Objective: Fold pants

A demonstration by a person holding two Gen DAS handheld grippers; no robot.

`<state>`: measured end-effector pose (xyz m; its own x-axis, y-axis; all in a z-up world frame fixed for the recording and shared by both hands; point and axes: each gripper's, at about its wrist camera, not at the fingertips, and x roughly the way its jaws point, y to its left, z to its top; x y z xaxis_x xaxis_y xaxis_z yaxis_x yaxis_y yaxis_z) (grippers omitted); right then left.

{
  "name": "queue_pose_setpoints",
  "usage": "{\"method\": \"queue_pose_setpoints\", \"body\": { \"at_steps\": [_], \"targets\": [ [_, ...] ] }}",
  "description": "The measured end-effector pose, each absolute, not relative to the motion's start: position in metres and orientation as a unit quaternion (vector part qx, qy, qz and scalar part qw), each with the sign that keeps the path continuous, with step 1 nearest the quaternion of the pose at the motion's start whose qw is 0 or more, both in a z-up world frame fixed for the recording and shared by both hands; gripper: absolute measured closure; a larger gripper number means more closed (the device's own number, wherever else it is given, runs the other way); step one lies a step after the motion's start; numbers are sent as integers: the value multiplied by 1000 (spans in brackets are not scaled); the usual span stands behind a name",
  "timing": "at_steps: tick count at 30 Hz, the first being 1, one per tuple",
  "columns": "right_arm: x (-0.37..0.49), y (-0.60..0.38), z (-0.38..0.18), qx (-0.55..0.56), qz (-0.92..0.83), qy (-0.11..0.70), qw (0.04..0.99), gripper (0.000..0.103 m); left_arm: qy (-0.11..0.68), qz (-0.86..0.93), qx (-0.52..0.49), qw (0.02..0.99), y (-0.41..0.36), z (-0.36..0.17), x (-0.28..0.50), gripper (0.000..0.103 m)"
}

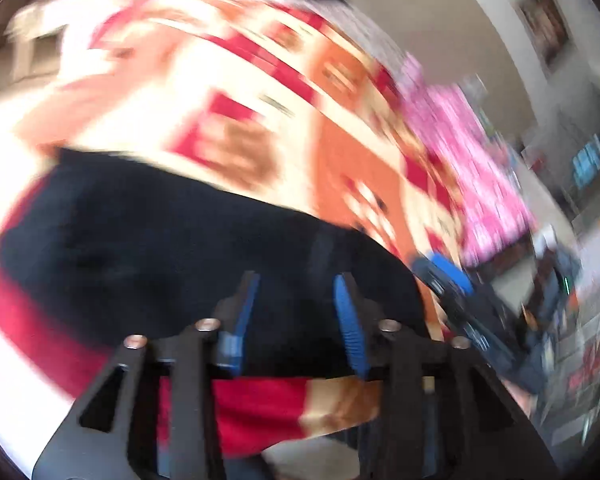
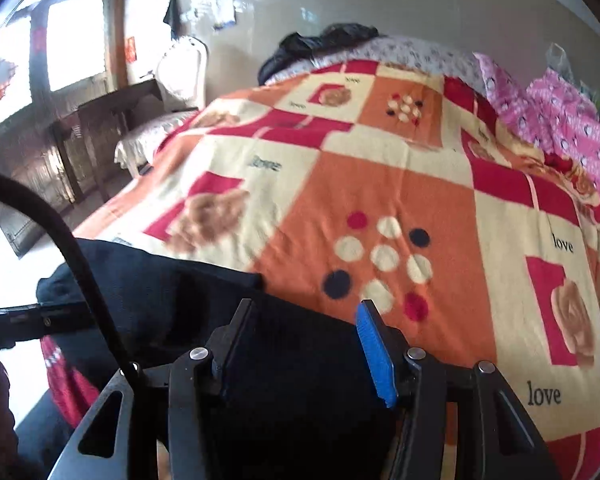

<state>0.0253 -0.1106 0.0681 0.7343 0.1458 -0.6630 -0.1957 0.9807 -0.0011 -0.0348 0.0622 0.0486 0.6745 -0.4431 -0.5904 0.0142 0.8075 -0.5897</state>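
Dark navy pants (image 1: pixel 160 240) lie across the near edge of a bed, on a red, orange and cream patchwork blanket (image 1: pixel 340 152); this view is badly blurred. My left gripper (image 1: pixel 296 316) hovers over them with its blue pads (image 1: pixel 350 320) apart and nothing pinched. In the right wrist view the pants (image 2: pixel 160 300) spread under and between the fingers of my right gripper (image 2: pixel 304 344). Its blue pad (image 2: pixel 376 356) shows bare, not pressed on cloth. The other gripper (image 1: pixel 448 280) shows as a blue and black blur at the right.
The blanket (image 2: pixel 340 184) covers most of the bed. Pink printed bedding (image 2: pixel 560 120) is heaped at the right, with dark clothing (image 2: pixel 320 44) at the far end. A dark wooden table (image 2: pixel 100 120) and white chair (image 2: pixel 184 68) stand left of the bed. A black cable (image 2: pixel 80 260) crosses the left foreground.
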Motion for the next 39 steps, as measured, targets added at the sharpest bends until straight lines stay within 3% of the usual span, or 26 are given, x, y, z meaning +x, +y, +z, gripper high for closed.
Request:
{"method": "queue_pose_setpoints", "body": {
  "at_steps": [3, 7, 15, 27, 29, 34, 35, 39],
  "targets": [
    [3, -59, 75, -80, 145, 315, 935, 52, 336, -19, -319, 886, 120, 52, -68, 60],
    [-30, 23, 65, -194, 206, 275, 919, 52, 280, 140, -351, 882, 179, 47, -106, 40],
    [-76, 159, 19, -395, 267, 195, 857, 52, 318, 148, -408, 843, 205, 4, -109, 40],
    [-36, 223, -46, -561, 159, 158, 797, 52, 295, 172, -445, 828, 247, 6, -123, 39],
    [-30, 219, -36, -527, 170, 182, 812, 55, 291, 151, -459, 826, 251, 10, -122, 39],
    [5, 154, 14, -268, 261, 324, 869, 55, 300, 77, -466, 829, 236, 18, -105, 39],
    [13, 144, 16, -230, 260, 344, 873, 50, 310, 55, -466, 827, 228, 16, -99, 39],
    [42, 111, 11, -145, 240, 401, 872, 49, 346, -23, -462, 816, 193, 11, -76, 39]
  ]
}}
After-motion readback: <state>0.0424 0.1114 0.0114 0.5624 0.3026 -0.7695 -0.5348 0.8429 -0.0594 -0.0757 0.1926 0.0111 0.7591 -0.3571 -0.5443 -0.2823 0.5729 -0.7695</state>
